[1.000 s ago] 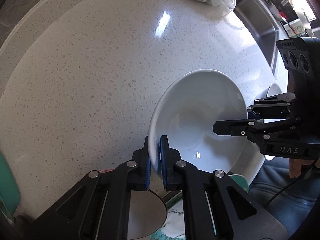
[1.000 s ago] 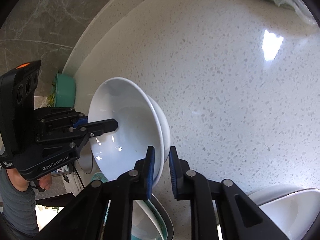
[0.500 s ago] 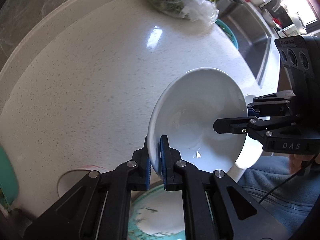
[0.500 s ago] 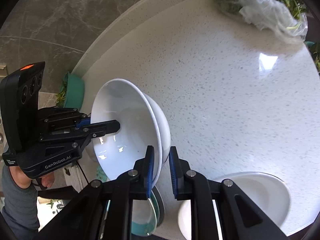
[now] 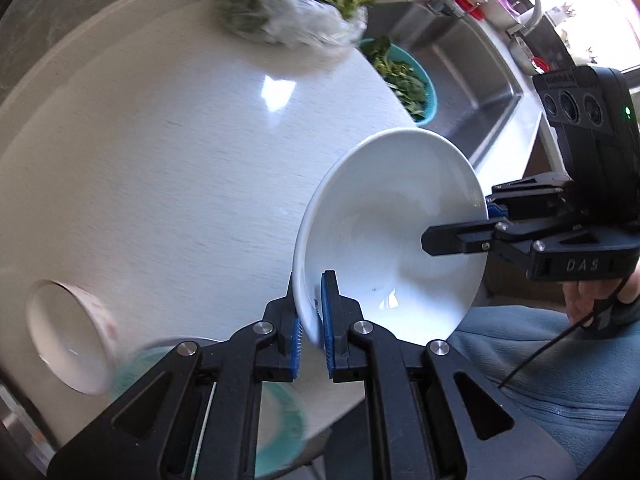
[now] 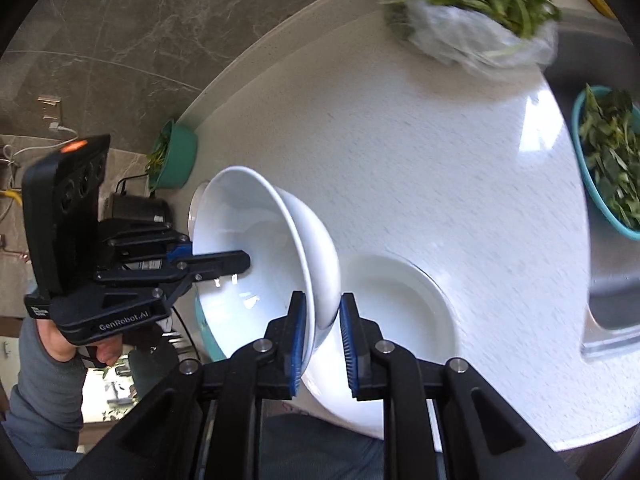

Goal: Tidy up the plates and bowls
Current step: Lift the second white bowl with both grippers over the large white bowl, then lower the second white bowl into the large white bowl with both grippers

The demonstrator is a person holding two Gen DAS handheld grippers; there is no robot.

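Lifted higher and carried across the white counter [image 5: 160, 184] since a second ago, so that more now shows: the bag of greens [image 5: 292, 8], the blue strainer of leaves [image 5: 404, 80] and the steel sink [image 5: 472, 76]. Held up in the air by both sides at once, the white bowl [image 5: 392, 240], tipped so its open side faces the left camera. Pinched on the near rim by the left gripper [image 5: 310, 320], jaws squeezed tight with only the thin edge between the blue pads. Pinched on the far rim by the right gripper [image 6: 322, 324], jaws a little wider because more of the bowl's wall sits between them there. Two grips, most likely, to keep a big, smooth, slippery bowl from swinging or sliding out. Waiting right below in the right view, another white bowl [image 6: 400, 312] on the counter, just beside the held one, likely the spot for stacking. Off to the side in the left view, a small white cup [image 5: 68, 340] and a teal-rimmed plate [image 5: 280, 424], both blurry. Next, probably: tipping the bowl flat and lowering it slowly into the other, so nothing chips.
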